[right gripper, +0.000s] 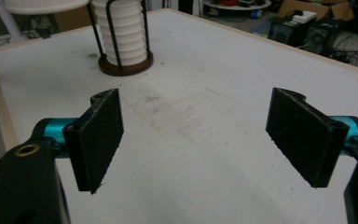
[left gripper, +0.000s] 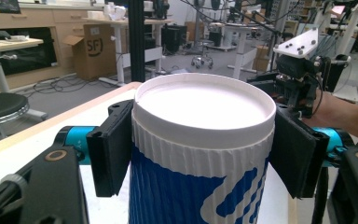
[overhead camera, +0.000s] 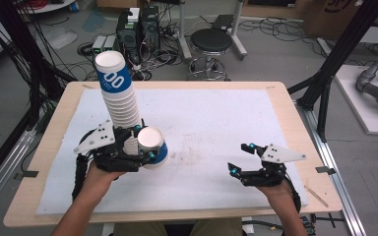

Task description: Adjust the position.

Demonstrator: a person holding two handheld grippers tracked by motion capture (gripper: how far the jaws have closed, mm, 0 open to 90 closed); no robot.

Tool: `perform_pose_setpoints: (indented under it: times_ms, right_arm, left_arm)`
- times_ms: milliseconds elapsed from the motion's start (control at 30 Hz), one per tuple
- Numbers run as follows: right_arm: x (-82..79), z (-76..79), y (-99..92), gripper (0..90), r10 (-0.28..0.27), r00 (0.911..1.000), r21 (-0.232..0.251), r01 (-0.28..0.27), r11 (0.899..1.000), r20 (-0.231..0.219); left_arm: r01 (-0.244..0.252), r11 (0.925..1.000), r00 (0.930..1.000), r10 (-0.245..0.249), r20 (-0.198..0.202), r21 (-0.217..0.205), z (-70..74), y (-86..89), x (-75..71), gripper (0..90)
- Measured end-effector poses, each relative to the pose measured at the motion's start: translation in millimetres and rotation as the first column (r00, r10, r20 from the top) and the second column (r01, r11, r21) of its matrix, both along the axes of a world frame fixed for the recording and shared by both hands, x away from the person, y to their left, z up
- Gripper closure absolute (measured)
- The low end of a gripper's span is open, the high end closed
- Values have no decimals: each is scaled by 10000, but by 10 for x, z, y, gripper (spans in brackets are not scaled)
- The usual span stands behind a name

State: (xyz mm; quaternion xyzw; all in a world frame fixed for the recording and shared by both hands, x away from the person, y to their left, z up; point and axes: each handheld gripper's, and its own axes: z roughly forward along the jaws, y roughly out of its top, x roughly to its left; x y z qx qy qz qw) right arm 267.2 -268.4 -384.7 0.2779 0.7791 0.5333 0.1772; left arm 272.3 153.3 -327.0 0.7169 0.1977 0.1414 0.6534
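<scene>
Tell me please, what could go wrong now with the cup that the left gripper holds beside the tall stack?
The left gripper pinches the paper cup just below its rim; squeezing harder could dent it. The cup is close beside the tall cup stack, which leans, so a sideways move might knock it over. The right gripper is open and far off, unable to steady anything.

Ribbed white-and-blue paper cup (left gripper: 200, 158) with a smooth matt rim, tall stack of ribbed white paper cups (overhead camera: 120, 98), pale wooden bench (overhead camera: 49, 142) under a matt, scuffed white sheet (right gripper: 205, 93), rough matt black pads (right gripper: 100, 137) on glossy teal metal gripper posts (right gripper: 56, 128)
</scene>
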Motion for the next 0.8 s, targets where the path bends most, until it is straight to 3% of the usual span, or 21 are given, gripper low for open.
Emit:
perform_pose_setpoints:
  times_ms: [167, 333, 567, 800]
  right_arm:
    - [55, 18, 143, 193, 683, 9976, 138, -682, 9976, -113]
    - [122, 47, 321, 193, 1535, 9880, 344, -1528, 9877, -189]
    - [206, 99, 494, 193, 2475, 9686, 433, -2462, 9682, -252]
    - [265, 104, 686, 193, 3103, 9504, 456, -3091, 9499, -207]
  left_arm:
    - [162, 9999, 9999, -161, -41, 37, -24, -93, 40, 292]
    - [321, 9995, 9995, -321, -71, 46, -48, -163, 80, 292]
    - [739, 9973, 9972, -739, -57, 25, -60, -240, 143, 292]
    - [1438, 9896, 9896, -1438, 84, 33, -102, -346, 196, 292]
